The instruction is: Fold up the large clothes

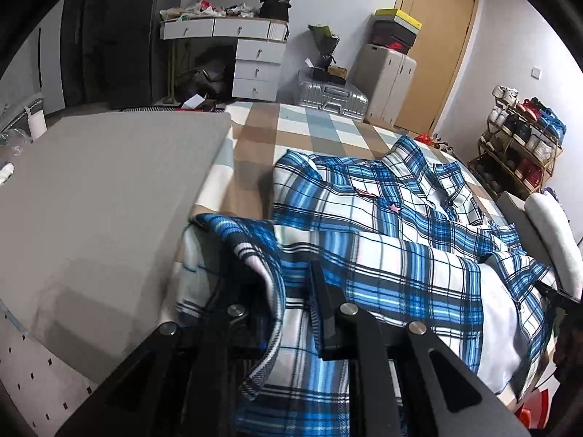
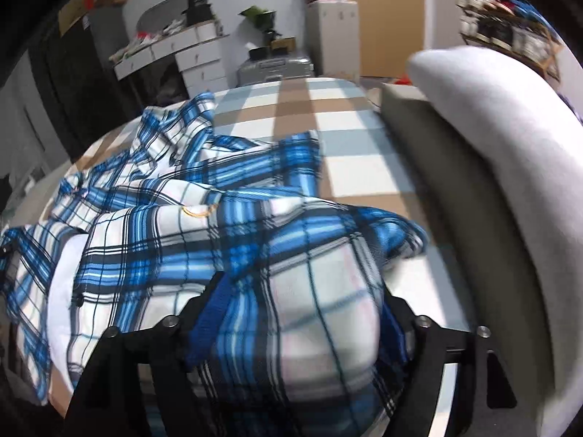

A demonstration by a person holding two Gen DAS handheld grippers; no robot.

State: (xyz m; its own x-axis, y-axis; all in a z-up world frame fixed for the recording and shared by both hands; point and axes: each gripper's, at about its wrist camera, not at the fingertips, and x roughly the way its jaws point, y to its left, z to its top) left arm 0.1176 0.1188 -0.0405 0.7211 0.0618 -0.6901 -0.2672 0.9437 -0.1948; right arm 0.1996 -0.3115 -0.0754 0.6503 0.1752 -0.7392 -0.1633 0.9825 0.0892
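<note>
One large plaid shirt (image 1: pixel 393 218), blue, white and black, lies spread and rumpled across the checked bedspread (image 1: pixel 320 127), collar end toward the far side, hem end toward both tools. It looks light, thin and limp: it drapes over whatever is under it, wrinkles easily and will sag between two hold points, so I judge it needs both corners lifted together and kept taut. Woven cotton of this kind should not slip much between pads. Best holds are the hem corners or side seams, where doubled cloth gives a firmer bite than a single layer.

Left tool (image 1: pixel 291 309) has its fingers pressed nearly together on a fold of the hem edge; cloth rises out of the narrow gap and curls back over the near finger. Right tool (image 2: pixel 291 313) stands with its fingers spread wide, and a bulging bunch of the shirt fills the space between them, draping toward the lens. Blur there hides whether the pads press the bunch or merely flank it.

Left of the shirt in the left wrist view lies a flat grey slab (image 1: pixel 109 189) on the bed. A pale bolster (image 2: pixel 510 138) and grey bed edge run along the right side. Beyond stand a white drawer unit (image 1: pixel 255 69), a silver suitcase (image 1: pixel 331 96), a wooden door (image 1: pixel 437 47) and a shoe rack (image 1: pixel 517 142).
</note>
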